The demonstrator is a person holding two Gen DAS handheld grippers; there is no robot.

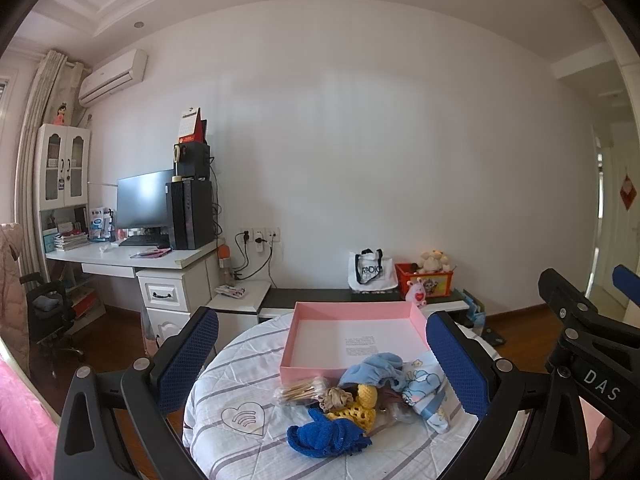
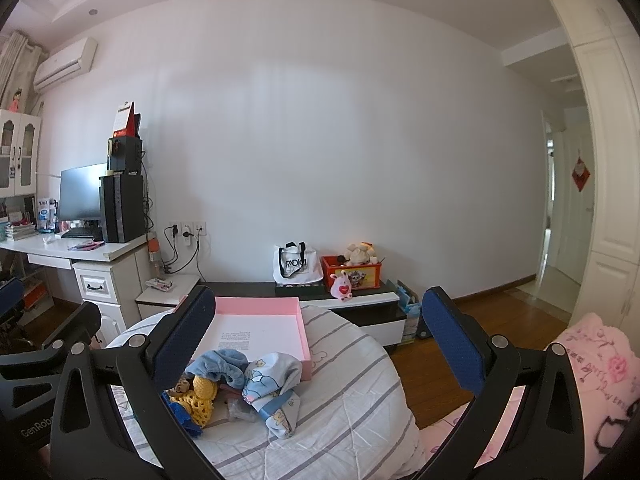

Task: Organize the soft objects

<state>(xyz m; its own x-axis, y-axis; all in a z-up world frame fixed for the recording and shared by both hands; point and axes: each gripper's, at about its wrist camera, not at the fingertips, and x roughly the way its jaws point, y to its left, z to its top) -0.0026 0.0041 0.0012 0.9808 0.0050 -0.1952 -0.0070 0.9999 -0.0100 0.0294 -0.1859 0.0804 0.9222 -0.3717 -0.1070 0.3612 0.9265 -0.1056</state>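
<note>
A shallow pink box [image 1: 416, 322] [image 2: 302, 332] with a white floor lies on the striped bedding [image 1: 240, 364] [image 2: 360, 392]. In front of it is a heap of soft things: a blue knitted piece [image 1: 326, 436] [image 2: 184, 414], a yellow crochet piece [image 1: 360, 406] [image 2: 198, 398], a beige scrunchie [image 1: 338, 398], a light blue fuzzy cloth [image 1: 372, 370] [image 2: 218, 364] and a cartoon-print cloth [image 1: 428, 396] [image 2: 272, 384]. My left gripper [image 1: 322, 360] is open above the heap. My right gripper [image 2: 316, 340] is open too, over the heap's right side.
A clear packet of wooden sticks [image 1: 298, 392] lies left of the heap. Behind the bed runs a low cabinet [image 1: 320, 298] with a tote bag [image 1: 370, 270] and a red toy bin [image 1: 426, 278]. A desk [image 1: 132, 258] with a monitor stands left. Pink bedding [image 2: 592, 360] lies right.
</note>
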